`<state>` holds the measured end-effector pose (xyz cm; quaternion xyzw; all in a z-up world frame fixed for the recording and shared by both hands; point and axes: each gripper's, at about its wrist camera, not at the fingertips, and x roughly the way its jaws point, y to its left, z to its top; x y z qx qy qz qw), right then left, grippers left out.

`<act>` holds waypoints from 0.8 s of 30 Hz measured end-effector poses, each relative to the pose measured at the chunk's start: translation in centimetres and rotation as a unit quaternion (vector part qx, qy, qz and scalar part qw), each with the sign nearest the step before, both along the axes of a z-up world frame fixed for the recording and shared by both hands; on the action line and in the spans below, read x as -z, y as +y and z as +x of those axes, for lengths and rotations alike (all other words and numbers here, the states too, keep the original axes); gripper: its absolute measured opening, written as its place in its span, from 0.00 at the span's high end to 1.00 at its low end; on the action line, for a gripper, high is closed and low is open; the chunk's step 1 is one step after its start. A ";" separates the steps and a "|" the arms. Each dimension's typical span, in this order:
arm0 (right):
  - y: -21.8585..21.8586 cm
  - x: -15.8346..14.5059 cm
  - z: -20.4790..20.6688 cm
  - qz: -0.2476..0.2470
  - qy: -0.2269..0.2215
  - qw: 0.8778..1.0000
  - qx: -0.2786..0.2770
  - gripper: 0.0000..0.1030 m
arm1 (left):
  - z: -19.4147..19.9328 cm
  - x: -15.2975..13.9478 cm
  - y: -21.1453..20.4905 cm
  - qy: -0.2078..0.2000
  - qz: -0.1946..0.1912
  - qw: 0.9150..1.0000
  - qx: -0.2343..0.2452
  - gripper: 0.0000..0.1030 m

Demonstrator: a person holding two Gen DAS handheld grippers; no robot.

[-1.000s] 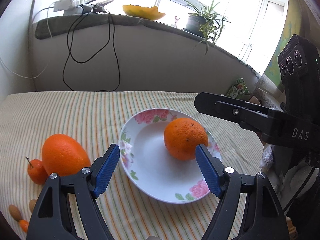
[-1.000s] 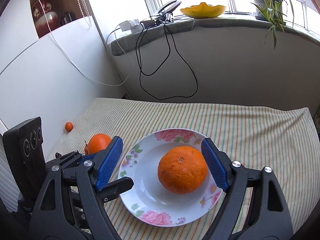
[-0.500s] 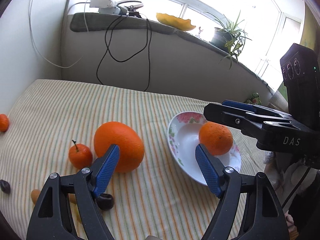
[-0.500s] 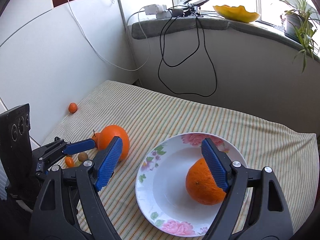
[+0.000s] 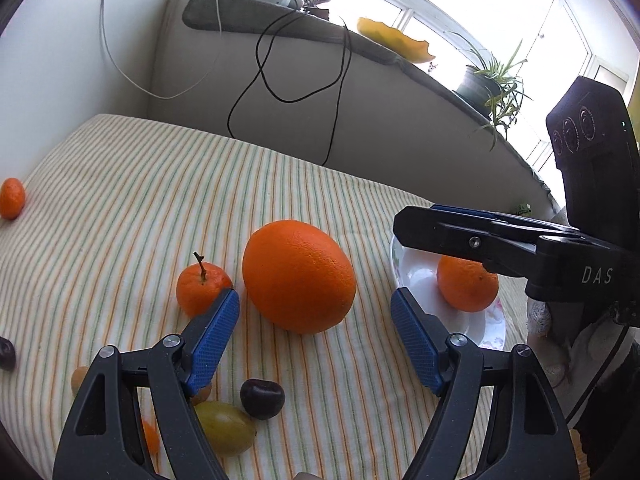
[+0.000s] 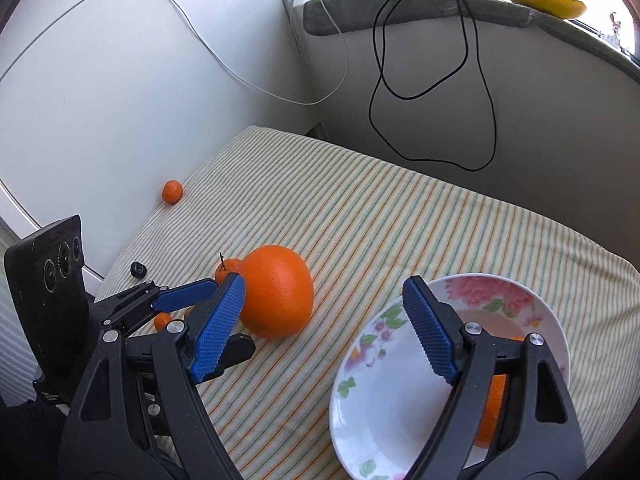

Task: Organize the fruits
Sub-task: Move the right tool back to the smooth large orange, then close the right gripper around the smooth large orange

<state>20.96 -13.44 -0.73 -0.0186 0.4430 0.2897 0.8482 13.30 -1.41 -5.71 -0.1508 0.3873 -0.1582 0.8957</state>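
Nearest your left gripper point(image 5: 314, 340), whose claw is spread and holds nothing, a dark cherry point(image 5: 262, 398), a yellow-green fruit point(image 5: 226, 428) and a few small orange bits lie on the striped cloth point(image 5: 120, 184). Just beyond the fingertips sits the large orange point(image 5: 299, 276), with the stemmed tangerine point(image 5: 202, 288) just beside it on its left. To the right, the flowered plate point(image 6: 384, 400) holds one orange point(image 5: 466, 284) and nothing else. Your right gripper point(image 6: 326, 328) hangs over the plate's near rim, claw spread too and empty. Far off, by the cloth's left edge at the wall, lies a lone small tangerine point(image 6: 172, 191). By my reckoning you're early on: one fruit plated, the rest left.
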 end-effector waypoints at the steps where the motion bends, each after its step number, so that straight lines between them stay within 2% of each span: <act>1: 0.4 0.2 0.0 -0.003 0.003 1.000 -0.005 0.19 | 0.0 0.1 0.0 0.000 0.000 1.000 0.001 0.24; 7: 2.2 1.0 0.3 -0.009 0.020 0.999 -0.025 0.19 | 0.0 0.2 0.4 0.001 -0.010 1.000 0.002 0.24; 24: 3.7 3.6 3.2 0.023 0.108 0.993 -0.050 0.19 | 0.2 0.1 0.0 -0.002 -0.019 1.000 0.018 0.25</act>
